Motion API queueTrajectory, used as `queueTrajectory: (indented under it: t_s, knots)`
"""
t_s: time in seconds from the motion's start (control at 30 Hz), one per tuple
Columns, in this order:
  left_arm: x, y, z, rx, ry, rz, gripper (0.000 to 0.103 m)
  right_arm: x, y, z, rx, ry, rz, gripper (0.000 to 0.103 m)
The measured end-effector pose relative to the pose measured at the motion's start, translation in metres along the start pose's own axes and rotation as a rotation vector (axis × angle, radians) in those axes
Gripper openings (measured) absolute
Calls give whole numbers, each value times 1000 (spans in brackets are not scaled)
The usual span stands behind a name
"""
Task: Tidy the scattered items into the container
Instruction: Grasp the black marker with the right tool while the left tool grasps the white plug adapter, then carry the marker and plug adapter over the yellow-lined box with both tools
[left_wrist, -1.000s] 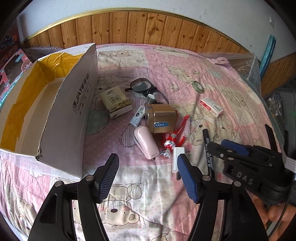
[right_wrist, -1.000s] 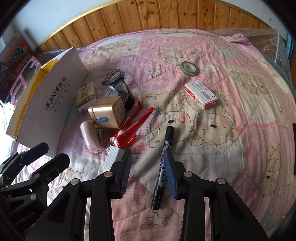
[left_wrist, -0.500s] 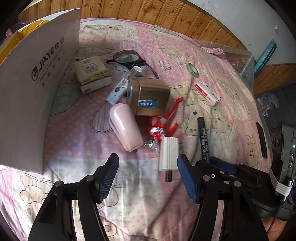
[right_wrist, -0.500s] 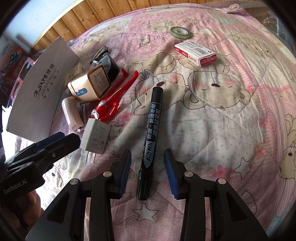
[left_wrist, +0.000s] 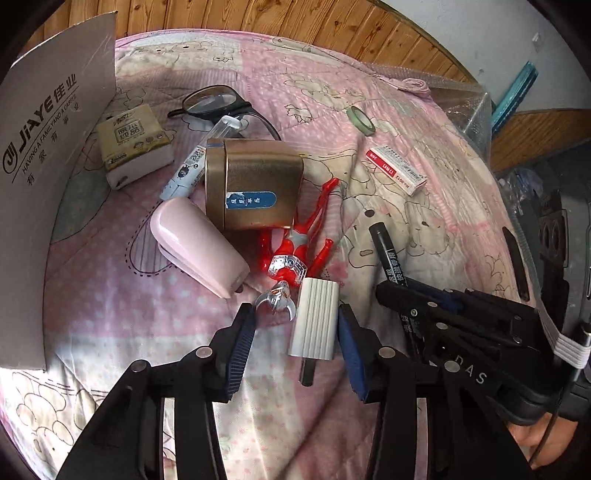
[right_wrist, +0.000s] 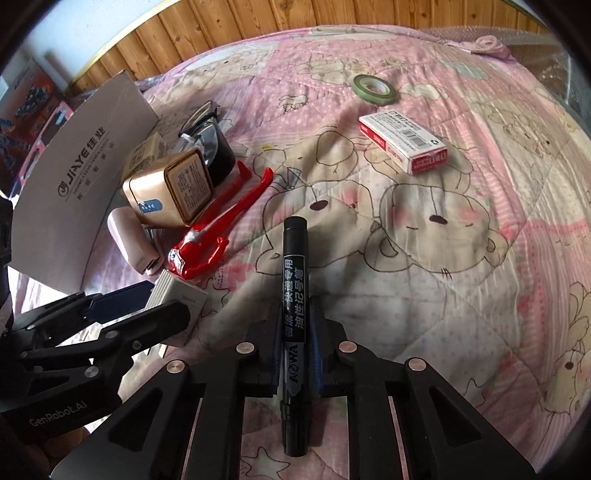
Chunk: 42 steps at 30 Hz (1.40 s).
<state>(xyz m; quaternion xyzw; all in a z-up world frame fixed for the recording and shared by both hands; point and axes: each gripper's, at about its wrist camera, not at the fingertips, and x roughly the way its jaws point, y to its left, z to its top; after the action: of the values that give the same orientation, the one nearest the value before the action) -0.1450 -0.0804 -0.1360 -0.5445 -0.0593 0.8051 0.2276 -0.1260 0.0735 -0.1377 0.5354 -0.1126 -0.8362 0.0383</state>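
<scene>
Right tool (right_wrist: 295, 343) clamps the black marker (right_wrist: 294, 295); left tool (left_wrist: 295, 343) spread wide around the white charger plug (left_wrist: 316, 319).

Both work low over the pink bed quilt (right_wrist: 461, 258). At ten o'clock of the marker lie the red toy figure (right_wrist: 214, 229) and gold tin (right_wrist: 170, 195), the cardboard box (right_wrist: 81, 184) beyond them.

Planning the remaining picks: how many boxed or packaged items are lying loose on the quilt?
3. The tissue pack lies beside the cardboard box, the gold tin sits mid-pile, and the red-and-white staple box lies apart near the tape roll. More may hide behind the tin.
</scene>
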Motion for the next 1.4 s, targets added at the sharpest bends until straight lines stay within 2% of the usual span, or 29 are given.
queueTrajectory:
  t_s: [0.1, 0.2, 0.23, 0.27, 0.3, 0.5, 0.63, 0.7, 0.9, 1.1, 1.4]
  knots:
    - [1, -6, -3, 6, -5, -12, 46, -4, -10, -5, 25, 9, 21, 14]
    - [10, -13, -2, 27, -6, 21, 46, -3, -13, -5, 10, -9, 34, 15]
    - [12, -16, -1, 47, -10, 41, 43, -2, -13, -4, 2, -19, 35, 15]
    - [13, -18, 0, 65, -10, 65, 36, 0, -13, -4, 1, -25, 41, 15]
    - [14, -20, 2, 77, -8, 75, 35, 0, -14, -3, 6, -28, 50, 15]
    - [-4, -27, -2, 109, -27, 79, 34, -7, -25, -3, 63, -28, 106, 14]
    - [-8, -31, -6, 115, -26, 88, 34, -10, -31, -9, 89, -21, 114, 14]
    - [-14, -35, -6, 122, -35, 75, 22, -14, -31, -9, 101, -25, 126, 14]
    - [-25, -34, -9, 122, -50, 76, 22, -24, -25, -11, 86, -42, 108, 14]
    - [-42, -33, -15, 118, -74, 81, 22, -34, -13, -17, 78, -41, 130, 14]
    - [-74, -26, -16, 102, -124, 158, 22, -56, 17, -19, 22, -73, 130, 14]
